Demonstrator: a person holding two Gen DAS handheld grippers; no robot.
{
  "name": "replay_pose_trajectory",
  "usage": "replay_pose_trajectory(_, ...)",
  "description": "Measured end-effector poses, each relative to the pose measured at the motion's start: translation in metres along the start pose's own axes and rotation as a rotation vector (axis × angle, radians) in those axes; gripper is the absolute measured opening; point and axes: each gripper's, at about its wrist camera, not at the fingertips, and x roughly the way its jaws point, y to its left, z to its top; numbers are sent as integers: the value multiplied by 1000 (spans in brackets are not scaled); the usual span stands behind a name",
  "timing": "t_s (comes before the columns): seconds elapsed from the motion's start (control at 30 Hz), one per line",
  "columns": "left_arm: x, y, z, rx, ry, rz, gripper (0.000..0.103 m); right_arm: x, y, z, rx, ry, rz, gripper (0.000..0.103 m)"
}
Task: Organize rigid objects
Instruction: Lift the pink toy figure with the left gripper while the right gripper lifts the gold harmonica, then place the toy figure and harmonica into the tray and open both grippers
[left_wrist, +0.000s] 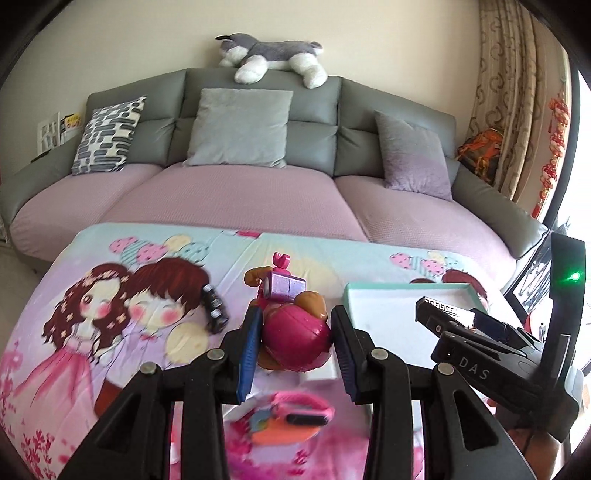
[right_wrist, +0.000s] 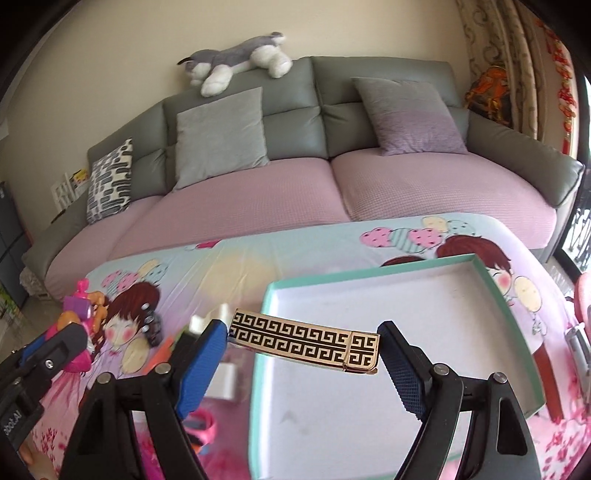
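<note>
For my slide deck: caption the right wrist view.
Right gripper holds a gold-and-black patterned bar endwise above the teal-rimmed tray on a cartoon-print cloth.

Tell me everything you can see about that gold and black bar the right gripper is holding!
The gold and black bar is a flat, shiny rectangle, metal by its look, covered in a black maze-like key pattern. A seam near its right end marks off a short cap section. It lies lengthwise and slightly tilted between the right gripper fingers, whose blue pads clamp its two ends. It is lifted clear, over the left edge of the teal-rimmed white tray.
</note>
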Motion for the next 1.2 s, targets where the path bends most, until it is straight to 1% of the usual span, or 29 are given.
replay_pose_trajectory(0.1,10,-21,9,31,-4,-8,40,7,-22,10,17,-1,-38,85)
replay_pose_trajectory(0.2,24,-40,15,49,5,-25,40,14,-41,12,24,-1,-75,85)
replay_pose_trajectory(0.37,52,-67,17,67,38,-47,40,25,-72,12,44,20,-114,85)
replay_pose_trajectory(0.63,93,-101,17,96,100,-72,40,42,-120,5,87,71,-220,85)
replay_pose_trajectory(0.93,136,-129,7,115,178,-76,40,54,-141,-4,116,117,-237,85)
replay_pose_trajectory(1.2,163,-135,0,118,218,-42,40,65,-147,-8,126,150,-234,85)
